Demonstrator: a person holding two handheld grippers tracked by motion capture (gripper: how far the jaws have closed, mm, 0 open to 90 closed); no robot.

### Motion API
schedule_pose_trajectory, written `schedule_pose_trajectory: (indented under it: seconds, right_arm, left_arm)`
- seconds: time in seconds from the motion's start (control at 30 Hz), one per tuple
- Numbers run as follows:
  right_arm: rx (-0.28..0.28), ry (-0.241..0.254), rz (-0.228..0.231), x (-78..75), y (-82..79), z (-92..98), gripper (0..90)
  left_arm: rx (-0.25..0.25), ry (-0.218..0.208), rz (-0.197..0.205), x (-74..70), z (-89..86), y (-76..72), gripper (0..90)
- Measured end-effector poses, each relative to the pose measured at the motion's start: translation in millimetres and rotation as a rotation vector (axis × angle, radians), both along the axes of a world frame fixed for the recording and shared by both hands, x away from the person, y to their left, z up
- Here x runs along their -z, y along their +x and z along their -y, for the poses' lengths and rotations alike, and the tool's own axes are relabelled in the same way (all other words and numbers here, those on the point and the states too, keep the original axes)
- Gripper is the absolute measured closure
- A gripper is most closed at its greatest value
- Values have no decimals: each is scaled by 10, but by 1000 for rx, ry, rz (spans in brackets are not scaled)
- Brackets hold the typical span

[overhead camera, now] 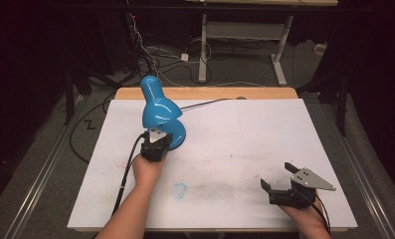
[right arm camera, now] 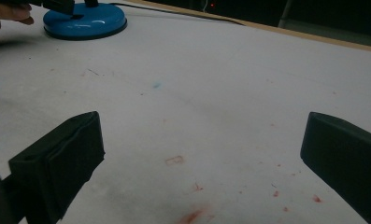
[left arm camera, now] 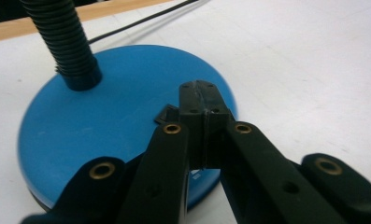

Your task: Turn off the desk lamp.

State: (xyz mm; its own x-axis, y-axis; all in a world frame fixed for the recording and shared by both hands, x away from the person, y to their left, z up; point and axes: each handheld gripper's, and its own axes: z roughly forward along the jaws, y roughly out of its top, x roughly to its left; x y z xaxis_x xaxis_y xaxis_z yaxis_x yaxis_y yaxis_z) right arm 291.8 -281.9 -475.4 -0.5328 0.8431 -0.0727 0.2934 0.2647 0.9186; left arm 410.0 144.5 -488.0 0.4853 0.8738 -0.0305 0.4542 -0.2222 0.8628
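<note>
A blue desk lamp stands at the back left of the white table top, its shade bent down over its round base. A ribbed black neck rises from that base. My left gripper is shut, jaws pressed together with nothing between them, tips just over the base's near rim beside a small black switch. In the high view the left gripper sits against the lamp base. My right gripper rests open at the near right, its jaws wide apart over bare table. The lamp base lies far off.
The lamp's black cord runs back over the wooden far edge. A faint blue stain and red specks mark the table top. Behind the table stand a white desk frame and loose floor cables.
</note>
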Motion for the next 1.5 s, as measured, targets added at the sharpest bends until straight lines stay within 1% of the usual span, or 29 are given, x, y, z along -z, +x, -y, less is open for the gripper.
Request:
schedule_pose_trajectory:
  seconds: [0.07,0.1,0.13,0.17,0.2,0.27,0.37,0.5,0.53,0.6,0.63,0.67,0.73,0.77,0.8,0.9,0.97,1.03,1.07,1.1,1.13,1.17,1.23,1.27,1.3,1.37,1.43,1.47,1.5]
  right_arm:
    - [-1,0,1,1,1,-1,4]
    - [0,3,-3,1,-3,-6,4]
    - [0,3,-3,1,-3,-6,4]
    - [-2,1,-2,2,-3,-8,4]
    - [-2,1,-2,2,-3,-8,4]
    - [-1,1,-3,1,-8,-12,4]
    - [0,2,-4,2,-7,-13,4]
    - [-1,3,-1,1,-13,-14,4]
    - [0,2,-2,1,-14,-14,4]
    - [0,1,0,-1,-17,-15,4]
    - [-1,1,1,-4,-18,-15,4]
    - [-2,0,3,-6,-18,-16,4]
    - [0,2,2,-7,-20,-18,4]
    - [-1,0,3,-6,-20,-20,4]
    - [-1,0,3,-6,-20,-20,4]
    - [0,1,2,-6,-24,-30,4]
    - [0,1,2,-7,-24,-30,4]
    - [-2,0,3,-8,-24,-29,4]
    - [-1,6,1,-8,-27,-29,4]
    - [1,8,2,-11,-29,-24,4]
    - [1,8,2,-11,-29,-24,4]
    - [1,8,4,-12,-25,-21,4]
    - [3,8,3,-10,-22,-21,4]
    - [4,8,2,-7,-19,-21,4]
    - [5,6,-2,0,-13,-25,4]
    - [4,3,-1,1,-12,-28,4]
    - [2,2,0,-2,-15,-42,4]
    - [2,2,0,-2,-15,-42,4]
    - [3,1,1,-5,-20,-49,4]
  left_arm:
    - [24,-16,1,-14,-21,-42,880]
    - [28,-34,-6,-20,-28,-64,880]
    - [28,-34,-6,-20,-28,-64,879]
    - [39,-67,-10,-34,-54,-106,879]
    - [39,-67,-10,-34,-54,-106,879]
    - [59,-79,-12,-57,-93,-145,879]
    - [81,-98,-12,-96,-133,-238,879]
    - [105,-85,-10,-122,-184,-387,879]
    - [108,-88,-11,-120,-203,-426,879]
    - [112,-86,-15,-109,-243,-501,878]
    - [113,-85,-24,-97,-282,-580,878]
    - [113,-85,-24,-97,-282,-580,877]
    - [117,-81,-23,-90,-321,-660,878]
    - [121,-86,-24,-90,-368,-740,878]
    - [121,-86,-24,-90,-368,-740,877]
    - [126,-86,-29,-84,-421,-858,878]
    - [129,-62,-29,-59,-446,-928,878]
    - [128,-24,-20,-10,-467,-995,878]
    - [128,-26,-21,23,-486,-1025,878]
    - [128,-48,-30,49,-504,-1047,877]
    - [133,-56,-39,57,-518,-1061,877]
    - [136,-51,-37,48,-523,-1074,877]
    - [144,-19,-27,27,-516,-1088,877]
    - [147,-25,-31,32,-514,-1088,876]
    - [150,-41,-36,40,-514,-1087,843]
    - [156,-38,-32,37,-507,-1084,840]
    - [152,-46,-24,25,-522,-1075,761]
    - [147,-54,-23,24,-534,-1071,761]
    - [145,-61,-22,26,-546,-1068,690]
